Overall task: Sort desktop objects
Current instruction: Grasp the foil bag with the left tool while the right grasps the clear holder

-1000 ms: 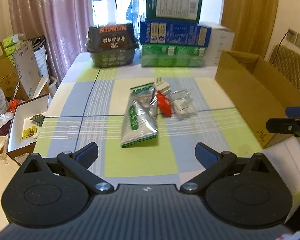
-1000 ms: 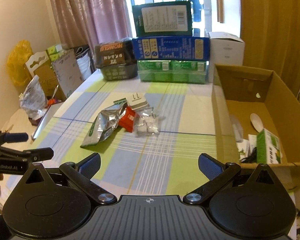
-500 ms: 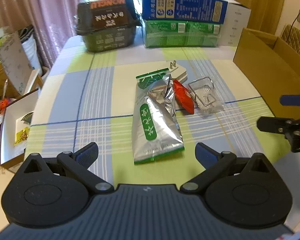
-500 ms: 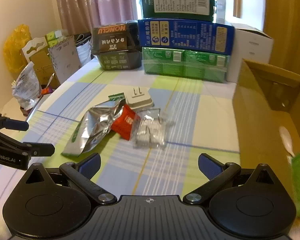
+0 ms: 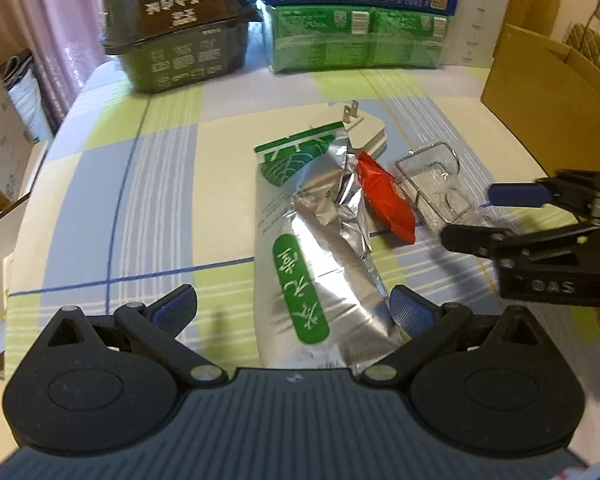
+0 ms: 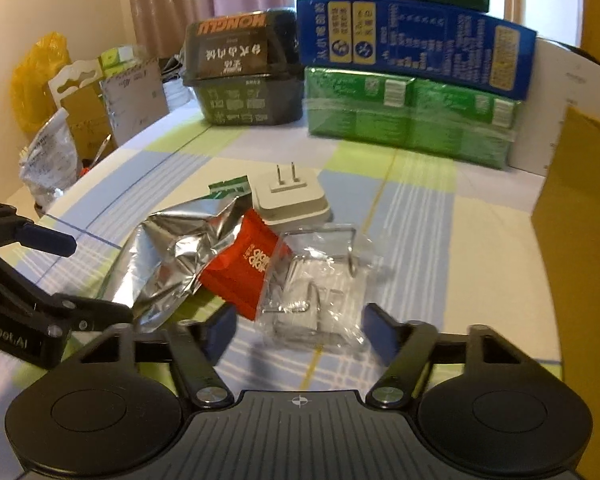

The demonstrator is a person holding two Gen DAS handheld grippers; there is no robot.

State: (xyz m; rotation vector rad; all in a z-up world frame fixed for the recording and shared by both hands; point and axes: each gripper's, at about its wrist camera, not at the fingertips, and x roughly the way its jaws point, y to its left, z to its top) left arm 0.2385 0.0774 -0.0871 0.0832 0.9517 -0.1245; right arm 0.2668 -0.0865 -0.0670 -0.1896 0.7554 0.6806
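Observation:
A small heap lies mid-table: a silver foil pouch with green labels, a red sachet, a clear plastic packet with metal hooks inside, and a white plug adapter. My left gripper is open, its fingers on either side of the pouch's near end. My right gripper is open with the clear packet's near end between its fingers. Each gripper shows in the other's view: the right gripper and the left gripper.
A cardboard box stands at the table's right. Along the back sit a dark container, a green pack and a blue carton. Bags and cartons crowd the floor to the left.
Both grippers have moved forward and down onto the heap. The left now straddles the foil pouch; the right now straddles the clear packet. Both stay open.

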